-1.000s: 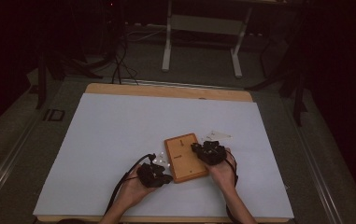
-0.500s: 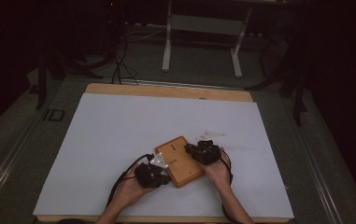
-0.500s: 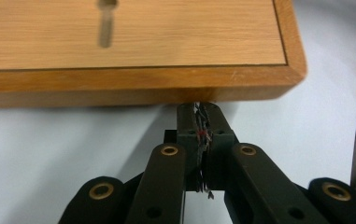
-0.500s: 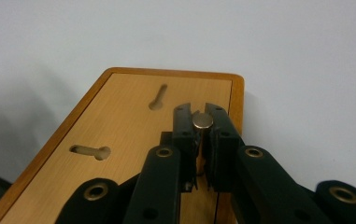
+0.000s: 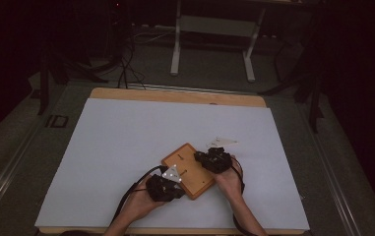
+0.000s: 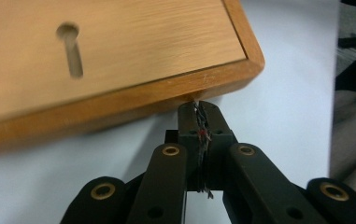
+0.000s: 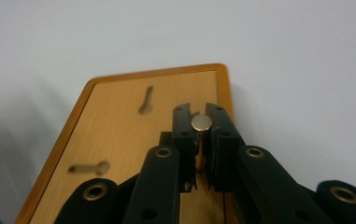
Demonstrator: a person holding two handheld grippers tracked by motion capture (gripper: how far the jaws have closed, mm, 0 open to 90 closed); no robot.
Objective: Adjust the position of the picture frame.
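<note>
A wooden board [image 5: 188, 170] lies flat and turned at an angle on the white table [image 5: 116, 147], with a gripper at each of its near sides. The left gripper [image 5: 164, 186], held in the person's left hand [image 5: 143, 204], sits at the board's near left edge; in the left gripper view its jaws are pressed together with no gap and nothing between them, and their tips [image 6: 199, 109] touch or nearly touch the board's raised rim [image 6: 119, 107] just short of a rounded corner. Beyond the rim, up and to the left of those tips, a keyhole slot [image 6: 70, 46] is cut into the board's face. The right gripper [image 5: 214, 160], in the right hand [image 5: 229, 179], rests over the board's right edge. In the right gripper view its jaws are closed on a small round silver magnet [image 7: 201, 122], which stands between the tips above the board near its far right rim. Two keyhole slots show to the left of these jaws, one ahead [image 7: 146, 100] and one nearer [image 7: 89, 167]. Just beyond the right gripper a small pale scrap [image 5: 223, 142] lies on the table; what it is cannot be told.
</note>
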